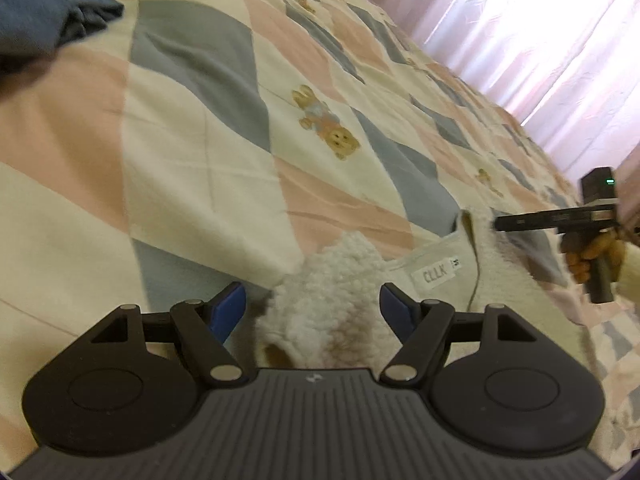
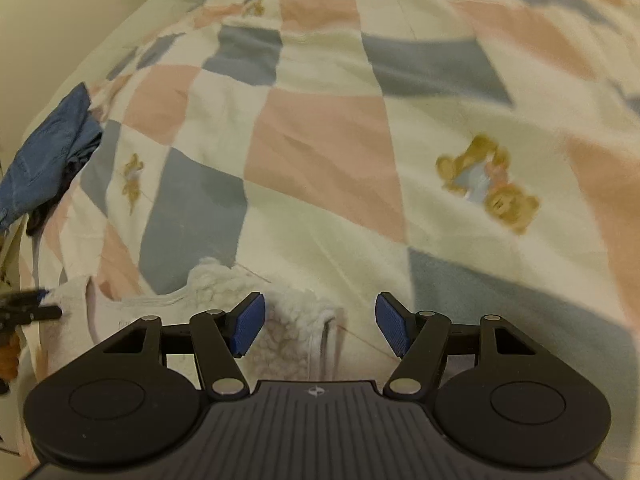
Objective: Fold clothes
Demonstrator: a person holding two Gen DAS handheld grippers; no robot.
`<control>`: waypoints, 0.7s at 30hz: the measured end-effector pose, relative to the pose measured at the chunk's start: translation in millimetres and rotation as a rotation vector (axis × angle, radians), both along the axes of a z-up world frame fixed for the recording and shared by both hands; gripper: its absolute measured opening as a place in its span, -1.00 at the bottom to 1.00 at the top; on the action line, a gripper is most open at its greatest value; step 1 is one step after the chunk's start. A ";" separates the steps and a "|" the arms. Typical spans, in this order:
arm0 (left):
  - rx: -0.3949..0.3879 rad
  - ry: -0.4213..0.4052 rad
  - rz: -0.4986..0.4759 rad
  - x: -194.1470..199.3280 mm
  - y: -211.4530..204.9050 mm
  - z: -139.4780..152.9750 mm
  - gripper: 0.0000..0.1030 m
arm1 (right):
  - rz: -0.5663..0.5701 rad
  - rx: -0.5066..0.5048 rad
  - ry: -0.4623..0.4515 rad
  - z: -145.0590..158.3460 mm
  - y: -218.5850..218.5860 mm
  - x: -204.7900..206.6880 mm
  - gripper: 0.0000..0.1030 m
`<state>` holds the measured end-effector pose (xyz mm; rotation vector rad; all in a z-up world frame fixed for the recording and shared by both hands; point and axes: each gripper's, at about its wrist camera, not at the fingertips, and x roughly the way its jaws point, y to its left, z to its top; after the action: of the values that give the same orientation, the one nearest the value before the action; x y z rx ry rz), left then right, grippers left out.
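- Cream fleece garment with a woolly pile and a white neck label (image 1: 320, 280) lies on the bed at the near edge, right under both tools; its collar end faces the bedspread and the label reads face up between the two tools.
- Left gripper (image 1: 313, 312) hangs over one fleecy lobe of that garment with its blue-padded jaws spread wide, nothing pinched between them.
- Right gripper (image 2: 320, 328) is likewise spread apart above the other fleecy edge (image 2: 292, 336), holding nothing; in the left view its black fingers (image 1: 520, 222) sit just at the garment's far corner, and a hand (image 1: 592, 256) grips its handle.
- Judging progress: the garment looks bunched, with its inner side and label exposed, not a neat flat packet, so I judge folding of this piece is unfinished. Whether it is being spread out or is partway through a fold, the pictures do not settle, since most of it is hidden beneath the tools.
- Pastel patchwork bedspread with cream, pink and grey-blue diamonds and teddy-bear prints (image 2: 320, 160) stretches beyond, bare in the middle.
- Blue denim garment (image 2: 52, 152) lies heaped at the far left edge of the bed, well apart; it looks crumpled, not folded, so likely left to do.
- Pale pink curtains (image 1: 540, 48) hang bright beyond the bed.
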<state>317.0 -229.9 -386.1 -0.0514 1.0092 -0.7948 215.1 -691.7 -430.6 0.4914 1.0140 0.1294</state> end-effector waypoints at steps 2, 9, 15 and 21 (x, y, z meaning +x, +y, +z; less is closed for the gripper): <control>-0.013 0.013 -0.008 -0.6 -1.3 -2.5 -0.50 | 0.015 0.015 -0.011 -2.4 6.7 0.1 -0.59; -0.059 -0.085 -0.069 -41.6 3.8 43.7 -0.77 | 0.050 0.027 -0.232 63.3 7.3 -63.9 -0.81; -0.003 -0.188 -0.183 -183.3 12.1 80.4 -0.77 | 0.051 0.039 -0.347 136.4 2.8 -192.8 -0.81; 0.053 -0.291 -0.297 -325.0 20.4 117.1 -0.67 | 0.122 -0.081 -0.248 148.3 30.4 -349.5 -0.79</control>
<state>-8.0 -209.5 -269.1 0.2589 0.7686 -1.0130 -134.4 -661.3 -282.3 0.3307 0.8026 0.2508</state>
